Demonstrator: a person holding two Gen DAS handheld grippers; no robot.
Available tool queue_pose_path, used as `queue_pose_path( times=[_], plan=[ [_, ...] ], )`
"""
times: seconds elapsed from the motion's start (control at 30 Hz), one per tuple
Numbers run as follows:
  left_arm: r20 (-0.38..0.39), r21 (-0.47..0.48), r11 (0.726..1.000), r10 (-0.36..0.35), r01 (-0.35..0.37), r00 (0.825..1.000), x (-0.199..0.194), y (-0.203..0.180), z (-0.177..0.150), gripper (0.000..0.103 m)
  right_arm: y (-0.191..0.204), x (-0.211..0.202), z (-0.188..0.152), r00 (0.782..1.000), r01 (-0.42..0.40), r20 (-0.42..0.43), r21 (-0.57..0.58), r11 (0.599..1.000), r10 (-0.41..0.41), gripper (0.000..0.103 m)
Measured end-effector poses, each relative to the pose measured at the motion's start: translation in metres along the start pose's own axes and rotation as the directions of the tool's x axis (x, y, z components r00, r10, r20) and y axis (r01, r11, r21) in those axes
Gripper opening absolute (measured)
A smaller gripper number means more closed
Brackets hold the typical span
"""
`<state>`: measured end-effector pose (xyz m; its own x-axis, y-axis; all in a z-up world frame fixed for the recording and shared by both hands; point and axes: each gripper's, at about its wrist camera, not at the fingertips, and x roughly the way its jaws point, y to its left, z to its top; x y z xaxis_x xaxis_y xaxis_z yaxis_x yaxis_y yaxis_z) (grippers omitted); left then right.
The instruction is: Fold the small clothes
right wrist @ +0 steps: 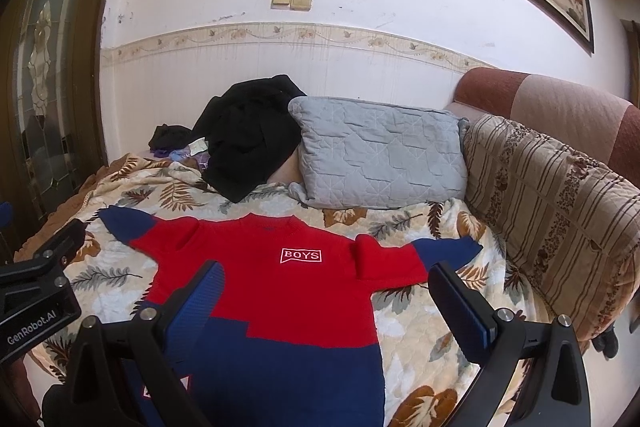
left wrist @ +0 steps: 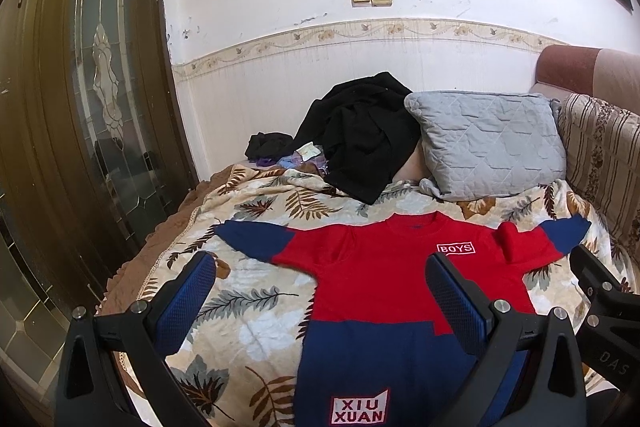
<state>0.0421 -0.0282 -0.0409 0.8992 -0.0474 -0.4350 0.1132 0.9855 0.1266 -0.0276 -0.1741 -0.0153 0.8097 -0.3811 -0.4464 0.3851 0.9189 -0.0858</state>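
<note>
A small red and navy sweater (left wrist: pixel 376 283) lies flat, front up, on a leaf-patterned blanket (left wrist: pixel 256 291), sleeves spread to both sides. It has a white "BOYS" label on the chest and "XIU XUAN" near the hem. It also shows in the right wrist view (right wrist: pixel 280 291). My left gripper (left wrist: pixel 320 291) is open and empty, held above the sweater's left half. My right gripper (right wrist: pixel 326 299) is open and empty above the sweater's right half. The right sleeve has a raised fold near the shoulder (right wrist: pixel 368 259).
A grey quilted pillow (left wrist: pixel 488 143) and a heap of black clothes (left wrist: pixel 360 135) lie at the far end against the wall. A striped cushion (right wrist: pixel 552 211) lines the right side. A dark wooden door (left wrist: pixel 92 107) stands left, beyond the blanket's edge.
</note>
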Motion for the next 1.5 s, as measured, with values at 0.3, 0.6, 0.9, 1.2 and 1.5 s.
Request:
queue_pose_path(
  times=[0.3,0.6,0.9,1.2,1.5],
  plan=[
    [-0.026,-0.004,1.000,0.007,-0.007,1.000,0.018,0.002,-0.003,0.103,0.002,0.019,-0.001,1.000,0.000,-0.027,-0.018,1.000,0.000,0.103],
    [-0.055,0.002,1.000,0.008,-0.008,0.998,0.038,-0.004,-0.006,0.103,0.003,0.043,-0.003,0.998,0.005,-0.058,-0.015,1.000,-0.006,0.103],
    [-0.094,-0.016,0.999,-0.038,0.036,0.995,0.055,-0.021,-0.011,0.103,-0.012,0.055,-0.011,0.996,0.020,-0.084,0.010,1.000,-0.019,0.103],
    [-0.489,-0.006,0.998,-0.062,0.067,0.870,0.234,-0.061,-0.092,0.103,-0.182,0.197,-0.051,0.958,-0.069,-0.203,0.524,0.849,0.203,0.103],
    [-0.518,0.082,0.990,-0.054,0.112,0.853,0.281,-0.087,-0.117,0.103,-0.322,0.336,-0.094,0.961,0.048,-0.195,0.813,0.580,0.194,0.087]
  ],
)
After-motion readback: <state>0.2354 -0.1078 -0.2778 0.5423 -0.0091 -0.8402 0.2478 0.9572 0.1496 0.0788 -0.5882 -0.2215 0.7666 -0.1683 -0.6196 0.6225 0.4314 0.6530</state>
